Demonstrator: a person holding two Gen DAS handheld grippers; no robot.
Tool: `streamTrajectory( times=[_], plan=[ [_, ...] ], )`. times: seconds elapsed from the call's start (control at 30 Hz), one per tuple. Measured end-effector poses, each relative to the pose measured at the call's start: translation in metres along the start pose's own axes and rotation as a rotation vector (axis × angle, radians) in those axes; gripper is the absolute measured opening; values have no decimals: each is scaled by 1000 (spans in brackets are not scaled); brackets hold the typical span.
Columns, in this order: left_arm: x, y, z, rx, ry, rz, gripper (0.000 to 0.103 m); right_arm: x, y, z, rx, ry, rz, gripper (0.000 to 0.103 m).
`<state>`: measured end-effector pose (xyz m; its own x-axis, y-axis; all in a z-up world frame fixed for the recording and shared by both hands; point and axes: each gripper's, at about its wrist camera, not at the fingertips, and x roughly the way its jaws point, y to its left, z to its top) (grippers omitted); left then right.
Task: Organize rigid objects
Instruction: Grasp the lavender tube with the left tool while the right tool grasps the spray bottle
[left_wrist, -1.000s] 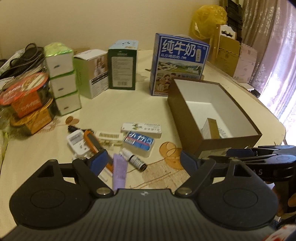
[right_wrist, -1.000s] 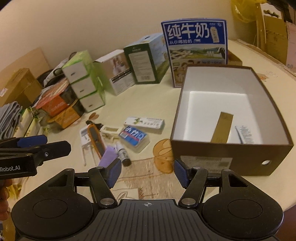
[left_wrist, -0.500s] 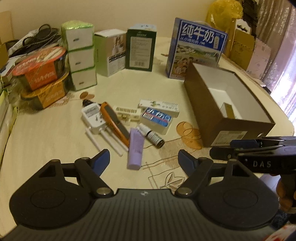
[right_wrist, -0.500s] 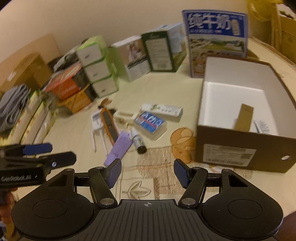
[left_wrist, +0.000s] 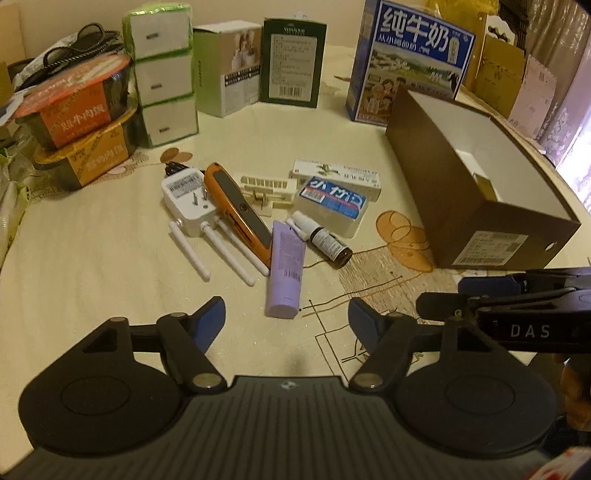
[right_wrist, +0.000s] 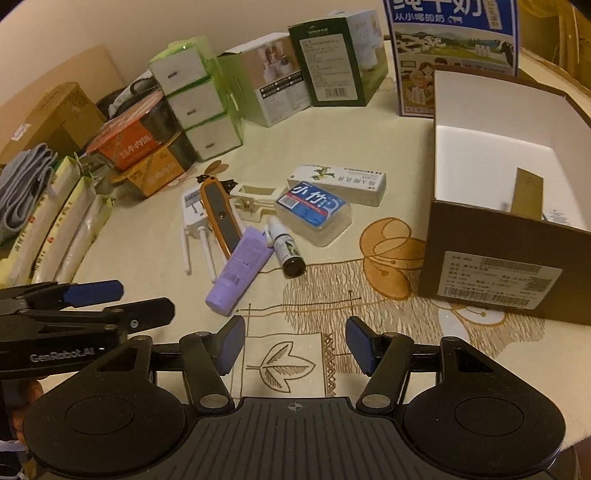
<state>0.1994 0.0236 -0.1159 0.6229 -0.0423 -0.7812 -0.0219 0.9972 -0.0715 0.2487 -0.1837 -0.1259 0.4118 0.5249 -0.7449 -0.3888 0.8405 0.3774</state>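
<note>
A pile of small items lies mid-table: a purple tube (left_wrist: 285, 271) (right_wrist: 240, 270), an orange tool (left_wrist: 238, 214) (right_wrist: 221, 214), a white plug adapter (left_wrist: 188, 201), a small dark bottle (left_wrist: 325, 242) (right_wrist: 286, 250), a blue-labelled clear case (left_wrist: 332, 206) (right_wrist: 314, 211), and a white carton (left_wrist: 338, 177) (right_wrist: 338, 182). The open brown box (left_wrist: 461, 192) (right_wrist: 491, 254) stands to the right with a tan card inside (right_wrist: 526, 199). My left gripper (left_wrist: 286, 317) is open and empty, just short of the tube. My right gripper (right_wrist: 295, 345) is open and empty, nearer than the pile.
Along the back stand stacked white and green boxes (left_wrist: 162, 74), two noodle tubs (left_wrist: 74, 122), a white carton (left_wrist: 225, 70), a dark green carton (left_wrist: 293, 62) and a blue milk carton (left_wrist: 410, 55). Long packets (right_wrist: 55, 229) lie at the left edge.
Both grippers have pulled back and tilted, so the pile sits farther ahead and fully in view. Nothing on the table has moved. Both stay open.
</note>
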Motion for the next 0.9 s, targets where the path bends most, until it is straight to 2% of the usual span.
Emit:
streamTrajectory(
  times=[0.27, 0.4, 0.67, 0.8, 0.9],
  plan=[
    [34, -4, 4, 56, 5, 0, 56, 29, -2, 2, -40, -11, -6, 44],
    [54, -4, 9, 75, 16, 0, 43, 43, -5, 6, -54, -25, -9, 42],
    [90, -4, 14, 99, 49, 17, 41, 73, -7, 15, -98, -26, -12, 41],
    [102, -2, 17, 91, 59, 26, 30, 88, -8, 19, -124, -36, -10, 40],
    [107, -1, 18, 73, 64, 5, 26, 97, -8, 22, -137, -35, -9, 35]
  ],
)
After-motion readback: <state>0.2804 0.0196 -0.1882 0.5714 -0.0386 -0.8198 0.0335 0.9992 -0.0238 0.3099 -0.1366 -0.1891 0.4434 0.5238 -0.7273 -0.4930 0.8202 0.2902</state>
